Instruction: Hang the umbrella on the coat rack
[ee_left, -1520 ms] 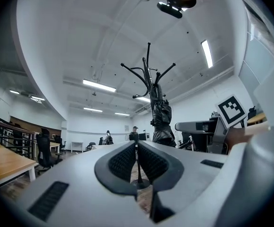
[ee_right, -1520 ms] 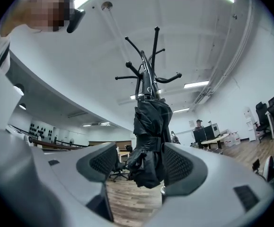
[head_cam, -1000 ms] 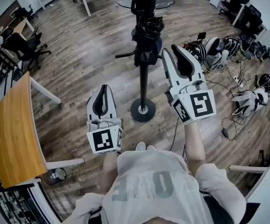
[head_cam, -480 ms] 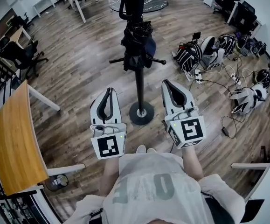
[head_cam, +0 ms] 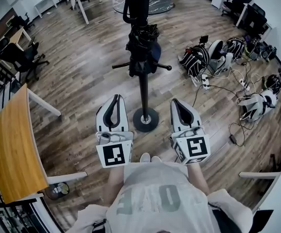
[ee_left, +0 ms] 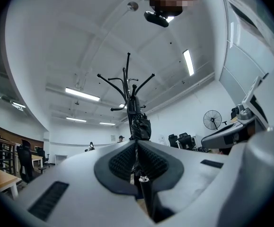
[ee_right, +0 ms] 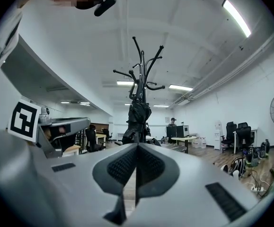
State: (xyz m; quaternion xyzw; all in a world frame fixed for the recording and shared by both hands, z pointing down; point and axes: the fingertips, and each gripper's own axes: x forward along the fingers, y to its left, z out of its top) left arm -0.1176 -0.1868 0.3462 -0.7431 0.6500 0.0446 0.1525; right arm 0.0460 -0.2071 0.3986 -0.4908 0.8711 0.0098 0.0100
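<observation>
A black folded umbrella (head_cam: 141, 52) hangs among the hooks of the black coat rack (head_cam: 144, 93), which stands on a round base on the wooden floor. Both grippers are held low in front of the person, on either side of the pole and apart from it. My left gripper (head_cam: 115, 97) is shut with nothing in it. My right gripper (head_cam: 177, 102) is shut too and holds nothing. The left gripper view looks over the left gripper (ee_left: 136, 143) to the umbrella (ee_left: 139, 126) and the coat rack (ee_left: 128, 86). In the right gripper view the umbrella (ee_right: 137, 117) and coat rack (ee_right: 141, 74) stand beyond the right gripper (ee_right: 137, 145).
A wooden table (head_cam: 14, 144) stands at the left with a small bin (head_cam: 57, 182) beside it. Backpacks (head_cam: 213, 55) and cables (head_cam: 237, 125) lie on the floor at the right. Office chairs (head_cam: 26, 50) and desks line the far side. A white table edge (head_cam: 276, 198) shows at lower right.
My right gripper came down from beside the umbrella, drew back toward the person and shut its jaws. The left gripper shifted a little. The umbrella stays on the rack.
</observation>
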